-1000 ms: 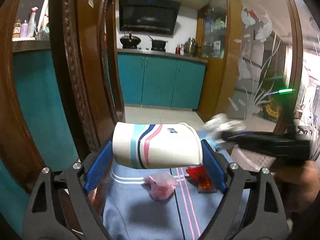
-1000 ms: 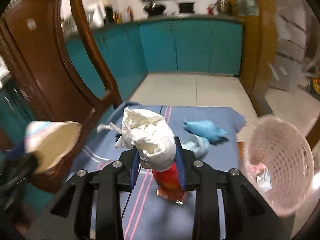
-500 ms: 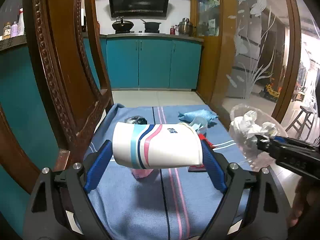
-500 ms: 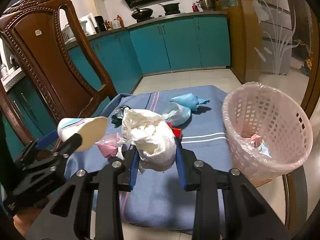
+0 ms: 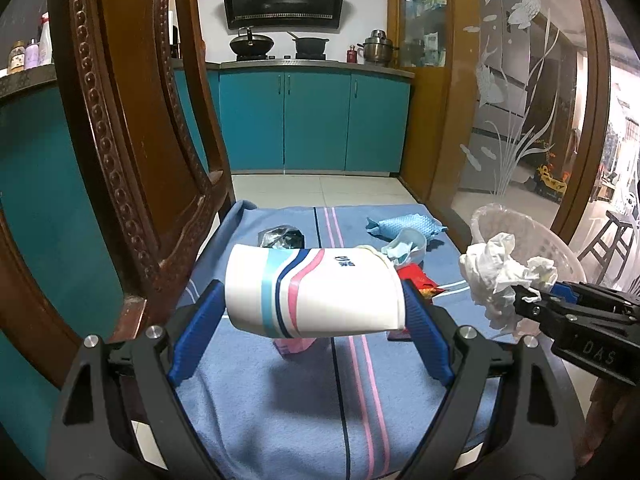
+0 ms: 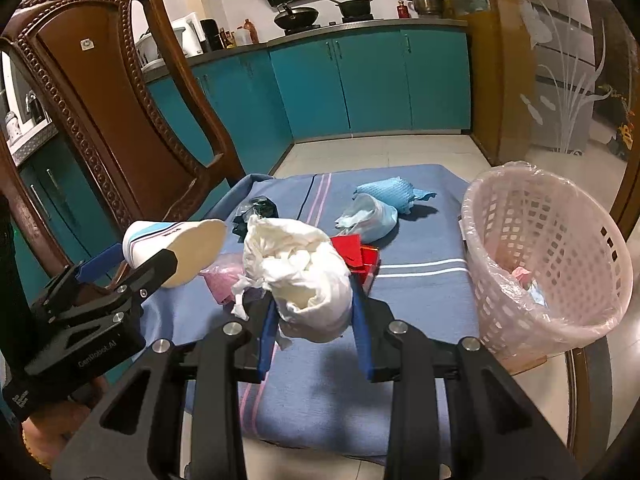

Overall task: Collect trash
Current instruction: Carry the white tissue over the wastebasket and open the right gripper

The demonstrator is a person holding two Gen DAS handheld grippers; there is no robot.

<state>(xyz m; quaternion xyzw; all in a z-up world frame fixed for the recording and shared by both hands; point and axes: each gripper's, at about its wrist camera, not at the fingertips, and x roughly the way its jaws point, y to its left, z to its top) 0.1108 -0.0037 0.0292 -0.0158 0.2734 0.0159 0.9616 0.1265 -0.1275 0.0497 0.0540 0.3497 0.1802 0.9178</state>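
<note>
Each gripper is a black frame of two angled arms with triangular cut-outs, silver screw heads at the joints and ribbed blue pads lining the fingers. Seen at the lower left of the right wrist view, the left gripper [image 6: 168, 258] carries pale lettering on its black body. At the right edge of the left wrist view, the right gripper [image 5: 532, 300] shows raised letters on its side.

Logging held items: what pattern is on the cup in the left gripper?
White paper cup with light blue, navy and pink curved stripes; clearest in the left wrist view.

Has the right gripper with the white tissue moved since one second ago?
Yes. In the left wrist view, the right gripper with the tissue has dropped lower and now sits beside the pink basket.
</note>
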